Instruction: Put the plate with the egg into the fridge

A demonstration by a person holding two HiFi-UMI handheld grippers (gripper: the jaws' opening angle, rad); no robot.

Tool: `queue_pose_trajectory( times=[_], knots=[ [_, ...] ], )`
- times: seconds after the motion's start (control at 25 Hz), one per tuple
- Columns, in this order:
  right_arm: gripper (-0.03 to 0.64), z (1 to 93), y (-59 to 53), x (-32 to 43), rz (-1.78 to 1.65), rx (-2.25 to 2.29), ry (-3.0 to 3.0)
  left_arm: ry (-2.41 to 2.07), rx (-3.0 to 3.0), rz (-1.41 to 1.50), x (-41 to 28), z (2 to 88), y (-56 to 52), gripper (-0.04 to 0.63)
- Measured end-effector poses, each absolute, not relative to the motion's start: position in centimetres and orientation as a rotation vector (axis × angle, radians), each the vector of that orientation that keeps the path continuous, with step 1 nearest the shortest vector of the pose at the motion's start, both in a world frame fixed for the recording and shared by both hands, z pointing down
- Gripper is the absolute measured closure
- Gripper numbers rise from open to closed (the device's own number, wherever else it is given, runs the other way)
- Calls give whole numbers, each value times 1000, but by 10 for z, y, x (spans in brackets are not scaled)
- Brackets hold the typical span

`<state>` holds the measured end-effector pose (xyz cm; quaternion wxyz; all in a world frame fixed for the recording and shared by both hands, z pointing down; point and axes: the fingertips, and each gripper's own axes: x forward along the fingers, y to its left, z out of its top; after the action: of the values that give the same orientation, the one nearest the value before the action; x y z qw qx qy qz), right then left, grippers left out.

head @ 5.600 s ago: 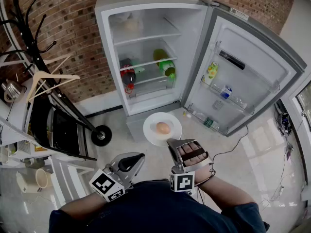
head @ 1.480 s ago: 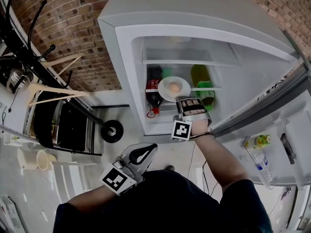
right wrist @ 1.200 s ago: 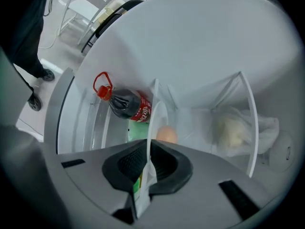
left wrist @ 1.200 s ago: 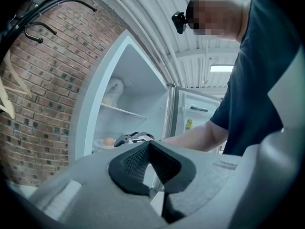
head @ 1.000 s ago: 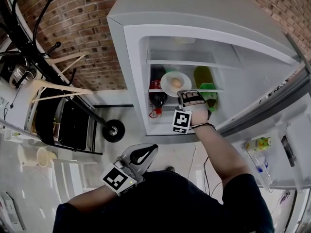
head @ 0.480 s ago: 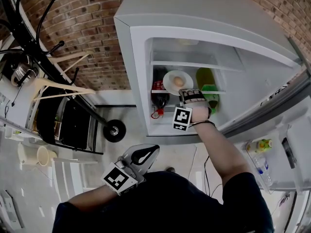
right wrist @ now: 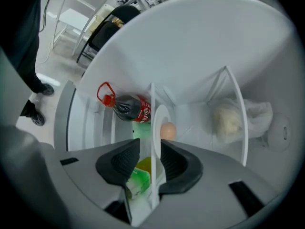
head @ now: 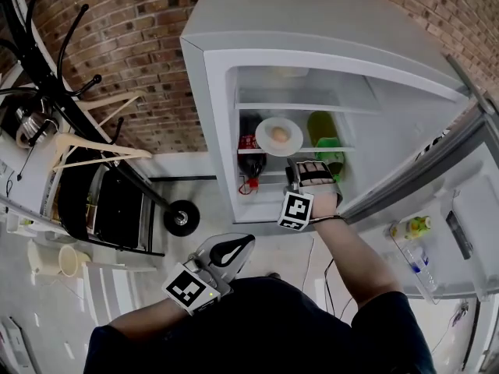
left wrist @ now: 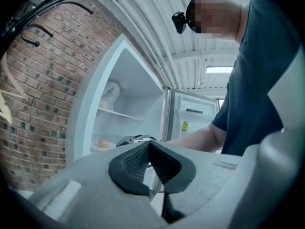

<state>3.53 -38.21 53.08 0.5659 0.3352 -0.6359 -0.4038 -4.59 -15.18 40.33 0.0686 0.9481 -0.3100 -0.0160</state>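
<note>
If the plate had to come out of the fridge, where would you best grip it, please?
Probably the near rim of the plate, reached through the open fridge: it lies flat on the shelf, and the egg fills its middle.

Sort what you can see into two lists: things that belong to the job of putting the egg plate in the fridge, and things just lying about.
Belongs to the job: plate; egg; fridge.

Just lying about: cola bottle; green bottle; plastic bag; wooden hanger.
</note>
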Motion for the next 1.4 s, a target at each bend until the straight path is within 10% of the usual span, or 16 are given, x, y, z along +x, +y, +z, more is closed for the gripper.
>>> queue_pose_trajectory(
  times=[1.4],
  knots=[
    [606,417,-165,17,89,1173,-2763,-691,2963,-17,4,399,-136,600]
  ],
)
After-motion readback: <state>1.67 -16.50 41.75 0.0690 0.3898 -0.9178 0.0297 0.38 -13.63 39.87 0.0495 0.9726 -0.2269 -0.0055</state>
